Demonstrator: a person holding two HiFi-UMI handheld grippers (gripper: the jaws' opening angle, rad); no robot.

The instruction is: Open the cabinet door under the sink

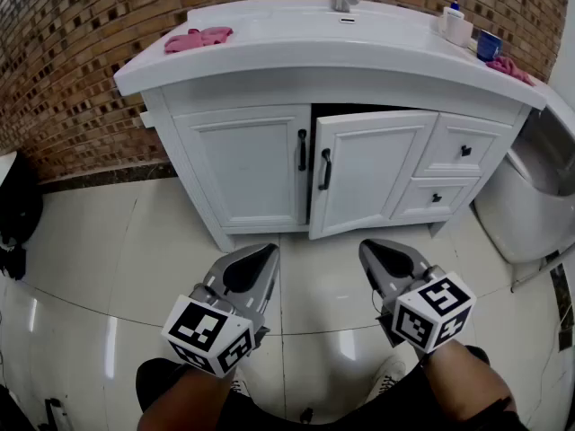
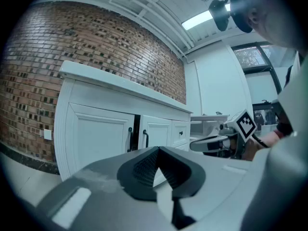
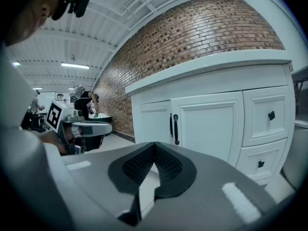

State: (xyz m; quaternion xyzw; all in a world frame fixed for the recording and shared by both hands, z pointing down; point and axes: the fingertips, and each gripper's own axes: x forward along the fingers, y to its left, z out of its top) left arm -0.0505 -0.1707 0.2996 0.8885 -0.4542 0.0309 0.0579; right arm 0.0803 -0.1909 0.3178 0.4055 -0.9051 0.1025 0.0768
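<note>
The white vanity cabinet (image 1: 252,164) stands under the sink counter (image 1: 341,39). Its right door (image 1: 373,169) hangs slightly ajar, with a dark gap at its left edge and a black handle (image 1: 324,169). The left door (image 1: 247,164) is closed and its black handle (image 1: 302,150) is next to the gap. My left gripper (image 1: 268,257) and right gripper (image 1: 370,251) are held low over the floor, well short of the doors, both shut and empty. Both handles show in the left gripper view (image 2: 130,137) and the right gripper view (image 3: 176,129).
Two drawers (image 1: 463,151) sit right of the doors. A pink cloth (image 1: 198,39) lies on the counter's left; a soap bottle (image 1: 456,23) and blue cup (image 1: 487,43) on its right. A white toilet (image 1: 530,187) stands at right. Brick wall (image 1: 72,61) behind; glossy tiled floor (image 1: 108,277).
</note>
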